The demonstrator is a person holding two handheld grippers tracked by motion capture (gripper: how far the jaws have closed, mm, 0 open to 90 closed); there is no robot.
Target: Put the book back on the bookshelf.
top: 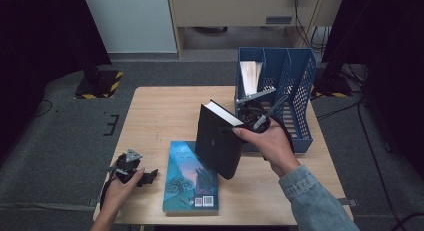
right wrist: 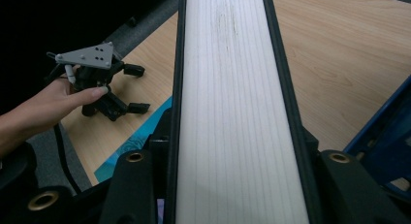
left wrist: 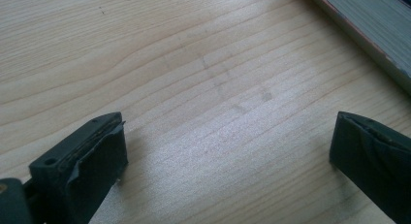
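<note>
Clamping our right gripper (top: 239, 125) on the thick black hardcover book (top: 219, 140) (tilted above the table), we rest our left gripper (top: 148, 175) wide apart.

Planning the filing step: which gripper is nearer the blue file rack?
Right. The right gripper holds the black book beside the blue file rack; left gripper rests across the table.
</note>
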